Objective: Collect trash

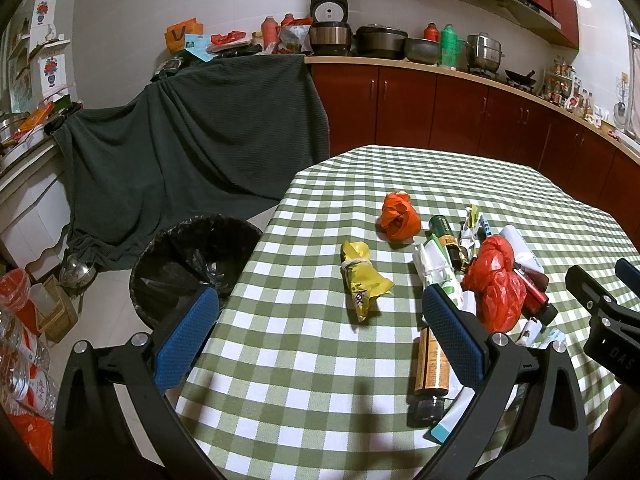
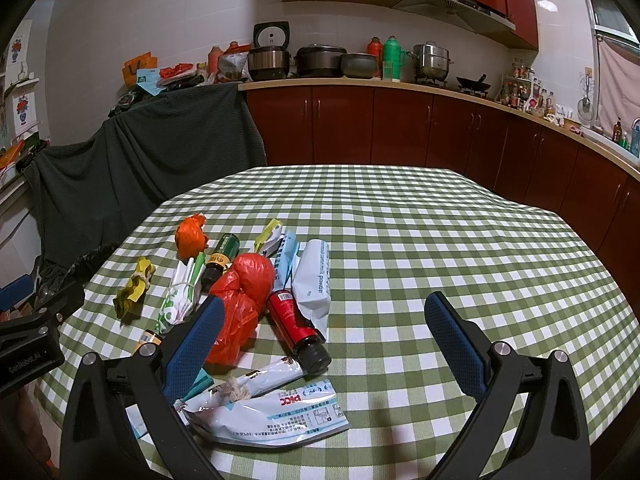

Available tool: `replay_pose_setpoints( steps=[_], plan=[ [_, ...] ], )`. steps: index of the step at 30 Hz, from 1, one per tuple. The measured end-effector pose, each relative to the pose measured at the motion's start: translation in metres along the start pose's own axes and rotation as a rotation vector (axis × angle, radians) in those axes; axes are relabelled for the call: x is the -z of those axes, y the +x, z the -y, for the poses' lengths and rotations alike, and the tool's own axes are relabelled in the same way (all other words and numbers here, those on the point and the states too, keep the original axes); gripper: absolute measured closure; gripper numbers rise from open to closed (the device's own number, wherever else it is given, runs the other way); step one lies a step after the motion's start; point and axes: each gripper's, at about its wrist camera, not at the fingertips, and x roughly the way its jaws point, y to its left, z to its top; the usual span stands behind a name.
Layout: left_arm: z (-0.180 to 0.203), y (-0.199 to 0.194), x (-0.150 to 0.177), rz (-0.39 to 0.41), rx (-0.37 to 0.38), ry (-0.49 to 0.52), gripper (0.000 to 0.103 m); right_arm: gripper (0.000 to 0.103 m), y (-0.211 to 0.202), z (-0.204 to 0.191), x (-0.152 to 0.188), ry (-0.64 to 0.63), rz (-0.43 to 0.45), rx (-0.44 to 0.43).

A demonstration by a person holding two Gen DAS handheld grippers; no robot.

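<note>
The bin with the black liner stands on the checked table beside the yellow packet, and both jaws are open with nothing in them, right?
Not quite. The bin stands on the floor beside the table, as the left wrist view shows. The rest holds: the yellow packet lies on the table, and the left gripper and right gripper are open and empty.

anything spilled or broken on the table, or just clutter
Just clutter. No spill or breakage shows. The bottles lie on their sides, the red bottle and the amber bottle among them, still capped, beside the red plastic bag.
</note>
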Motion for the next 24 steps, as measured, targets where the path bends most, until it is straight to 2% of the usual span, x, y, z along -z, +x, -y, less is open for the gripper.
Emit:
replay_pose_setpoints(
  steps=[8, 14, 22, 24],
  plan=[
    [-0.004, 0.010, 0.006, -0.020, 0.004, 0.000, 0.003, 0.005, 0.001, 0.001, 0.003, -0.001, -0.006, 0.002],
    [0.003, 0.026, -0.002, -0.035, 0.012, 0.029, 0.009, 0.005, 0.006, 0.002, 0.000, -0.002, -0.015, -0.002],
    [0.019, 0.071, -0.012, -0.145, 0.035, 0.082, 0.028, 0.006, 0.017, 0.003, -0.005, -0.011, -0.032, -0.019],
    [0.019, 0.080, -0.012, -0.172, 0.038, 0.083, 0.039, 0.006, 0.020, 0.005, -0.006, -0.009, -0.042, -0.027]
  ],
)
